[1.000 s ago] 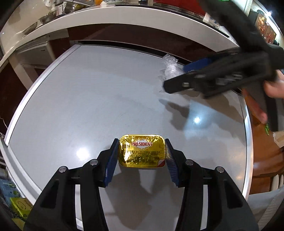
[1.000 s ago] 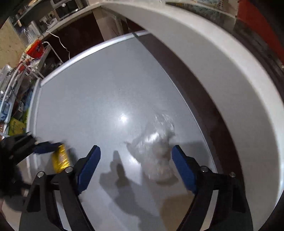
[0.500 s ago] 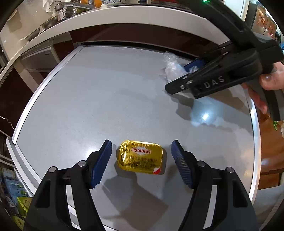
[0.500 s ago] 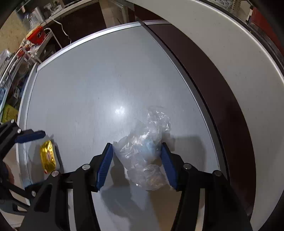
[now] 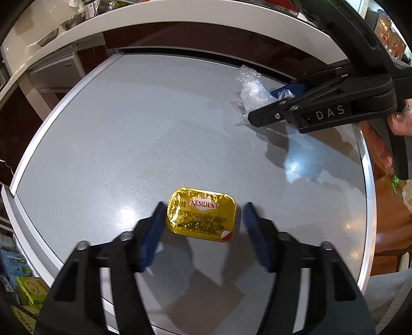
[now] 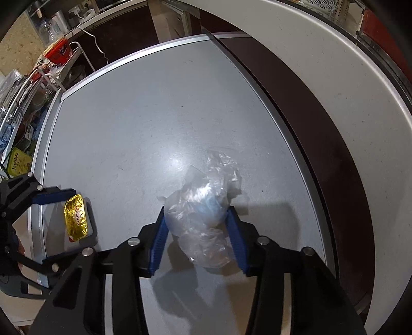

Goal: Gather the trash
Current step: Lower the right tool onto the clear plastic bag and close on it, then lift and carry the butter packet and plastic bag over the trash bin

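Note:
A gold foil butter packet (image 5: 200,215) lies flat on the grey tabletop (image 5: 128,128) near its front edge. My left gripper (image 5: 204,206) straddles it with its jaws closing. The left pad is at the packet's edge and a thin gap shows at the right pad. The right wrist view shows the same packet (image 6: 76,217) far to the left. A crumpled clear plastic bag (image 6: 206,195) rests on the table near the back right, and my right gripper (image 6: 195,210) is shut on it, both blue pads pressing into its sides. From the left wrist, the bag (image 5: 251,90) pokes out past the right gripper (image 5: 269,105).
A raised white counter (image 5: 180,20) curves behind the table, beyond a dark gap. A wire rack with packets (image 6: 20,103) and a green box (image 5: 31,291) stand off the table's left edge. A hand (image 5: 401,123) holds the right gripper's handle.
The right jaws came down around the plastic bag and closed onto it. The left jaws let go of the gold packet, spread wide, and have narrowed around it again.

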### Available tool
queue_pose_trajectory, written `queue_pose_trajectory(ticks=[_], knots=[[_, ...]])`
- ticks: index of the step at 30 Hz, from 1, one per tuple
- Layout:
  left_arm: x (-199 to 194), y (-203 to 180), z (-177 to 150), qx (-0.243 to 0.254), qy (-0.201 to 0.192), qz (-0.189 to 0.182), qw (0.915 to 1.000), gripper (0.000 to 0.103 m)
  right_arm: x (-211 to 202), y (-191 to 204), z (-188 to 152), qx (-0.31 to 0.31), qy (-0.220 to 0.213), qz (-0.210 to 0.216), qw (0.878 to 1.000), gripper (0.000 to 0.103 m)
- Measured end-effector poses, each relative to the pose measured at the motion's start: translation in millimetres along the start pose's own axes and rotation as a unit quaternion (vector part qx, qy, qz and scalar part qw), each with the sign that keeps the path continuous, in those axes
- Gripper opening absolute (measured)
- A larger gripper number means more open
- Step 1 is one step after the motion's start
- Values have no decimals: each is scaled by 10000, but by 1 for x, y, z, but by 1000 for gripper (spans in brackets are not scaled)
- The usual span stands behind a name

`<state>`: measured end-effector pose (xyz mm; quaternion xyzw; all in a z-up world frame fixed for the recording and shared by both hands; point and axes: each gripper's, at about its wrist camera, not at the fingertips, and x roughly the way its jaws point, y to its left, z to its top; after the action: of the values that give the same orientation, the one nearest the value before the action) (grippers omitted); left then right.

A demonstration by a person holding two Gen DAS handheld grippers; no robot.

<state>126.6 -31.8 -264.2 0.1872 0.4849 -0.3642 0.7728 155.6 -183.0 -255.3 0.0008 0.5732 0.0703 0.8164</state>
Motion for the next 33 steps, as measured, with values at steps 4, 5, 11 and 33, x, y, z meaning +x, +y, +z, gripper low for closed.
queue_pose_trajectory(ticks=[4,5,11,33], knots=[[-2,3,1,-144,3,-95,9999,52,-1,-1,-4,-6,5,46,10000,39],[-3,3,1,-170,-9,-89,9998,52,-2,-1,-5,-3,-2,64,10000,39],[-13,3,-1,-338,-115,-93,9993,52,-14,-5,-7,19,-112,108,9999,39],[-107,-48,-6,-1353,-1144,451,9831,52,-114,-12,-54,-99,-906,379,9951,39]])
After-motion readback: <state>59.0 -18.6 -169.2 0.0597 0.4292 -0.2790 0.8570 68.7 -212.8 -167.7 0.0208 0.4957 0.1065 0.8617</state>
